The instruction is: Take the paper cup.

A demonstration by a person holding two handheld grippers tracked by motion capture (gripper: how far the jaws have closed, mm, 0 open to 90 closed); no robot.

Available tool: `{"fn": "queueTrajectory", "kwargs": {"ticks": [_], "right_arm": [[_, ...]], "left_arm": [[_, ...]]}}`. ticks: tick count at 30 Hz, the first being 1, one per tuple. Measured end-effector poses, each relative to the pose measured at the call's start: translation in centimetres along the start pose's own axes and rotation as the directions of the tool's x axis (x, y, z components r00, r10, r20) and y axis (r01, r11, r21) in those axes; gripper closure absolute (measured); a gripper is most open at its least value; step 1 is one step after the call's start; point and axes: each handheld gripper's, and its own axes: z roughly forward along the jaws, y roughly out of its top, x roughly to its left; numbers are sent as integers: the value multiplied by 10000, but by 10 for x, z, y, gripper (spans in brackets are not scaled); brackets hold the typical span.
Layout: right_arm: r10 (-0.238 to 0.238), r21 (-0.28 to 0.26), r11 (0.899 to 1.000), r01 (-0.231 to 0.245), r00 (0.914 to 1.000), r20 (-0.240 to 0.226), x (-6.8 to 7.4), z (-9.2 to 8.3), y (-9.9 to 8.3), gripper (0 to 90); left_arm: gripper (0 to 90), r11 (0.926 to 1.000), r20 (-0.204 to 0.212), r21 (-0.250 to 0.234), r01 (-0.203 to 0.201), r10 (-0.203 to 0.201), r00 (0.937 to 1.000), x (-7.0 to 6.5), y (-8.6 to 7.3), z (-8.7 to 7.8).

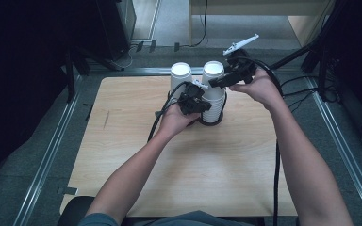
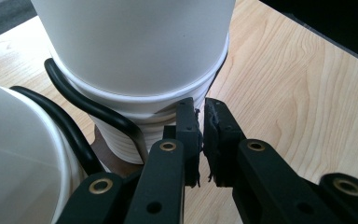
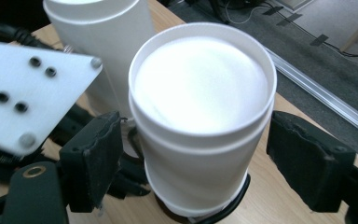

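Table edge cut off; right cup stack base hidden.

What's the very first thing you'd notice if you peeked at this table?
Two tall stacks of white cups stand side by side at the far middle of the wooden table. The right gripper has its fingers open on either side of the right stack's top cup, not pressing it. The left gripper is shut, low beside that stack's base.
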Motion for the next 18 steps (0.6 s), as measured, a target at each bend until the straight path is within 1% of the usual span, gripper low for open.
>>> {"fn": "queueTrajectory", "kwargs": {"ticks": [2, 5, 8, 11, 14, 15, 18], "right_arm": [[-75, -28, 10000, 75, 9999, 135, 0, 4, 4, 188], [105, -72, 9999, -103, 9996, 257, 1, 12, 9, 188], [140, -106, 9999, -136, 9991, 391, 2, 15, 11, 188], [356, -54, 9994, -354, 9981, 495, 3, 21, 15, 185], [286, -13, 9996, -286, 9981, 551, 5, 23, 16, 186], [215, 26, 9998, -218, 9972, 718, 6, 24, 16, 224], [74, 33, 10000, -76, 9972, 738, 6, 23, 16, 230]], "left_arm": [[843, 10000, -30, 4, 2, -2, 10000, 0, 0, 0], [842, 10000, -45, -14, -13, 13, 10000, -1, 0, 0], [843, 10000, -44, -17, -7, 7, 10000, -1, 0, 0], [843, 10000, -49, -23, -4, 4, 10000, -1, 0, 0], [843, 10000, -76, -23, 7, -7, 10000, -1, 0, 0], [843, 10000, -113, -5, -17, 17, 9999, -2, 0, 0], [843, 10000, -146, 3, -30, 30, 9999, -2, 0, 0]]}}
